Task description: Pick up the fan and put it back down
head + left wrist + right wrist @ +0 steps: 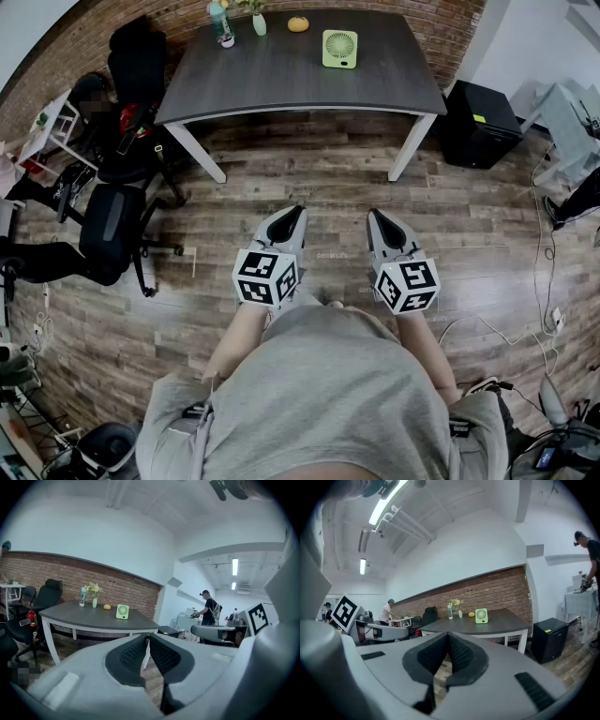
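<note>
- The fan (339, 48) stands upright on the table (281, 89), toward the far edge and right of centre. It is untouched and well apart from both grippers.
- The left gripper (292, 214) is seen with its jaws pressed together and nothing between them.
- The right gripper (377, 217) is likewise fully closed and empty.
- Both are held side by side, roughly level, over the wooden floor short of the table. This is read as a neutral carry pose, so the pick-up is judged not yet started.
- A bottle (221, 23), a vase (259, 24) and a yellow object (298, 23) are lined up to the fan's left. Its front and right are left free, so an approach from there is judged cleaner.
- The jaws must be opened before any reach. The fan is thin and upright, so tipping is expected if it is nudged head-on.
</note>
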A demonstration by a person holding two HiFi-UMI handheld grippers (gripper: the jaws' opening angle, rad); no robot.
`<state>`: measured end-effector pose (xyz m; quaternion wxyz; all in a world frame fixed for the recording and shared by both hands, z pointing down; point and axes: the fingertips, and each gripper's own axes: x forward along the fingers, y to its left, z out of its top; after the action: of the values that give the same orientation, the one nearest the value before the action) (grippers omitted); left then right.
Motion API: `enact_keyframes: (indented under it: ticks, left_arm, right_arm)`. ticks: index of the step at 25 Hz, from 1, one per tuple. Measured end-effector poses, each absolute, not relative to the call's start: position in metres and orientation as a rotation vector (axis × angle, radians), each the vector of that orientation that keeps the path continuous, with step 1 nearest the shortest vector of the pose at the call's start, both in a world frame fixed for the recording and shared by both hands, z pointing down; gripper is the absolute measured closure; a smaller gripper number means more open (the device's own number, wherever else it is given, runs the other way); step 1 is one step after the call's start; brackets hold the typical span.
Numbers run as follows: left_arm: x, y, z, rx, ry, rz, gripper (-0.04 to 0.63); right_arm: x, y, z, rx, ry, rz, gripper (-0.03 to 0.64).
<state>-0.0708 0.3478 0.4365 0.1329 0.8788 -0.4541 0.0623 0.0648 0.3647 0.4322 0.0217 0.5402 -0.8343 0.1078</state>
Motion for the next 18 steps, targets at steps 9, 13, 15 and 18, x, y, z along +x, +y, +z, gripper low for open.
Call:
enact_keyframes:
  ticks: [9, 13, 15, 18]
  left_arm:
    - [-0.089, 0.380, 0.434, 2.570, -1.288, 0.177, 0.560]
    - [-0.088, 0.387, 0.434, 2.569, -1.281, 0.176, 0.560]
    - [-0.085, 0.389, 0.436, 2.569, -1.277, 0.183, 0.560]
    - [-0.081, 0.390, 0.440, 2.565, -1.277, 0.196, 0.560]
  right_arm:
    - [0.041, 0.394, 0.426, 1.682, -2.601, 0.290, 0.616]
    - [0.039, 0.402, 0.424, 1.678, -2.606, 0.281, 0.616]
    - [0.040, 0.404, 0.424, 1.675, -2.606, 0.280, 0.616]
    - [0.040, 0.406, 0.426, 1.655, -2.608, 0.283, 0.616]
